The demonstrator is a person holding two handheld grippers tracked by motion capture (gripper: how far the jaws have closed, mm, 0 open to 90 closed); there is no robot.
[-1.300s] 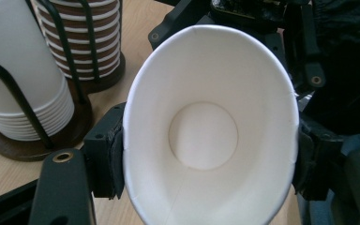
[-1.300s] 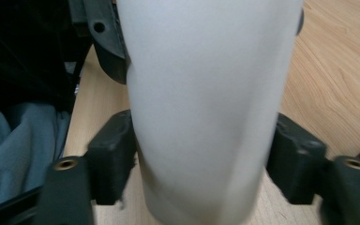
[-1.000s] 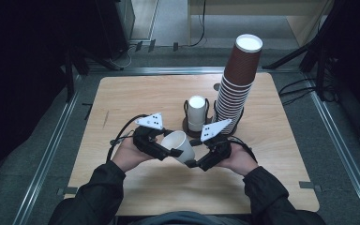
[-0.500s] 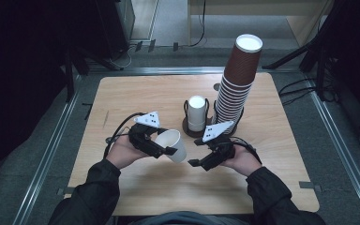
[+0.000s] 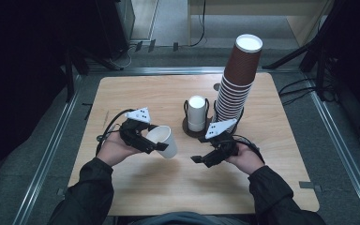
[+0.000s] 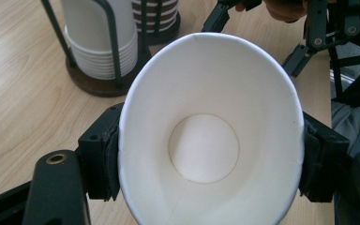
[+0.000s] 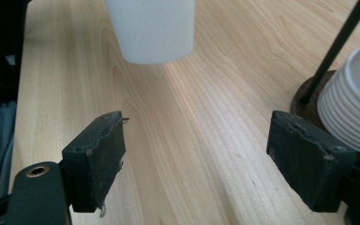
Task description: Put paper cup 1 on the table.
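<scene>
A white paper cup (image 5: 161,139) lies on its side above the table, its mouth facing the left gripper's camera. My left gripper (image 5: 160,146) is shut on it, and its pads (image 6: 104,159) press the rim from both sides and flatten the cup (image 6: 206,140) slightly into an oval. My right gripper (image 5: 198,159) hovers to the right of the cup, apart from it. It is open, with bare wood between its jaws (image 7: 197,159). The cup's (image 7: 150,28) outer wall shows ahead of the right gripper.
A stack of white cups (image 5: 197,112) sits in a dark wire holder at the table's middle. A tall leaning stack of brown cups (image 5: 236,79) rises just to the right of it. The wooden table (image 5: 145,187) ends at metal rails on either side.
The two grippers have drawn apart. The right gripper has come off the cup and moved right, while the left one has carried the cup a little to the left.
</scene>
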